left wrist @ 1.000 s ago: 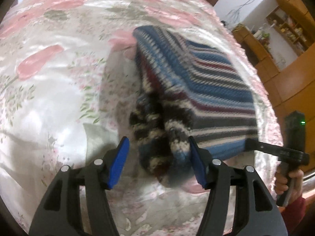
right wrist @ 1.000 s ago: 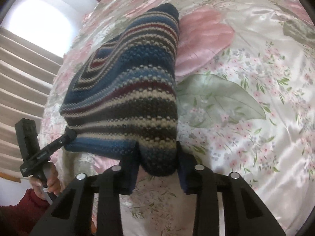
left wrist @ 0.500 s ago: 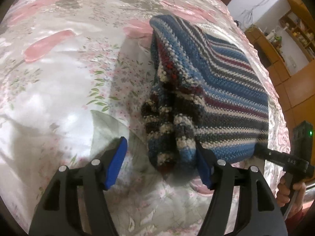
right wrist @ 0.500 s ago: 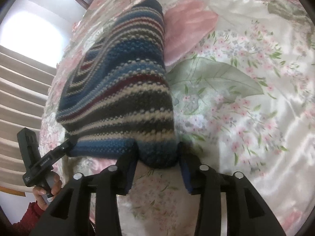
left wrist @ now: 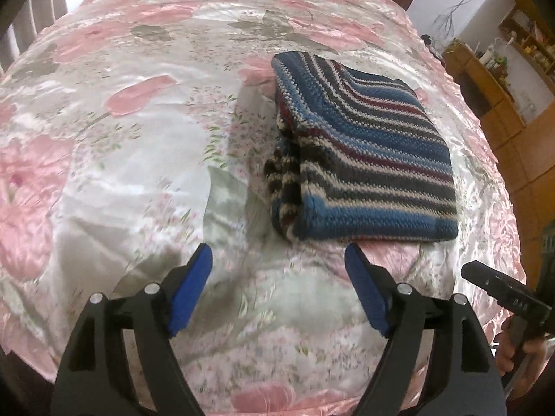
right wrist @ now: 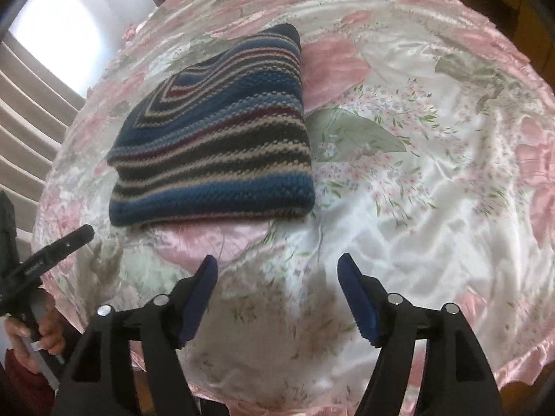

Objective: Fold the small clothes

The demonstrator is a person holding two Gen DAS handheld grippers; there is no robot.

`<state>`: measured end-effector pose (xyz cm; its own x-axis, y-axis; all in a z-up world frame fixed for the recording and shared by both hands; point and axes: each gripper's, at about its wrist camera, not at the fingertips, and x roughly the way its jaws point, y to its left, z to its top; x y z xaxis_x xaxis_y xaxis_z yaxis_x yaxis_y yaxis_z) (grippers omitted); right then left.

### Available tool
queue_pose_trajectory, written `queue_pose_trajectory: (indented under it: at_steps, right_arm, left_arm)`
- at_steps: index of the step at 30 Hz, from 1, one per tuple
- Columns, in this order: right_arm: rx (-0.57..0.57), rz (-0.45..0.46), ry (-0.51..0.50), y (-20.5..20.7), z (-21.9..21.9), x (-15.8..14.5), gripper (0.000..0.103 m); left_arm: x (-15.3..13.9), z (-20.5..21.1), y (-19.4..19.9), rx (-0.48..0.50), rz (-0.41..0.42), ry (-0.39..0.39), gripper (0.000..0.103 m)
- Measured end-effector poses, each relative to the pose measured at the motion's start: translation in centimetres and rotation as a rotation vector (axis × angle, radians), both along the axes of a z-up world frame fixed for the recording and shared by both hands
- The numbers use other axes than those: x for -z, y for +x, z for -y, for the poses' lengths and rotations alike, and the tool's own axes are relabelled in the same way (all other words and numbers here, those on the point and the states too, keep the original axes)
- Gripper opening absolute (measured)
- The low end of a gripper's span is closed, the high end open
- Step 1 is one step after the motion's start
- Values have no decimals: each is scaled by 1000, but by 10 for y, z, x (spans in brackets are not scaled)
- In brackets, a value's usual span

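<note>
Left wrist view: left gripper [left wrist: 279,256] at bottom centre, blue pads [left wrist: 192,284] spread wide, released, nothing between them, hovering over the floral satin bedspread [left wrist: 121,159]. Striped knit garment [left wrist: 367,159], folded into a rough square, lies flat on the bedspread right of centre, apart from the fingertips. Far right edge: the other gripper's black finger and a hand [left wrist: 520,350] on its handle. Right wrist view: a hand [right wrist: 34,332] at lower left gripping the left tool; striped knit garment [right wrist: 222,138] sits upper left of centre; right gripper [right wrist: 277,267] at bottom centre, also released, wide apart, empty, short of the garment's near edge.
</note>
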<state>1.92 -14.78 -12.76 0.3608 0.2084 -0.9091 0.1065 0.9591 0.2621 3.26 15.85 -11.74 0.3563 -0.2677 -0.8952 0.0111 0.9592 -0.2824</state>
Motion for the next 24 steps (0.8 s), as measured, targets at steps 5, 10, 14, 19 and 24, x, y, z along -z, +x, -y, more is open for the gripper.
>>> queue_pose_trajectory:
  at_steps: [5,10,14,19,24]
  right_arm:
    - [23,23,-59,-21,-8,-14,90]
    - [49,39,-87,-33,-12,-27,99]
    - [44,51,-132,-41,-21,-40,99]
    - [37,63,-157,-50,-28,-54,99]
    - [29,92,-161,-56,-38,-69,99]
  left_arm:
    - [-11,0,-19,-12,7,33,81]
    - [-23,3,-35,9,27,97,83]
    - [-33,5,-47,17,47,129,87]
    - [-44,4,-57,12,66,151,89]
    - [-62,5,-66,1,96,170,90]
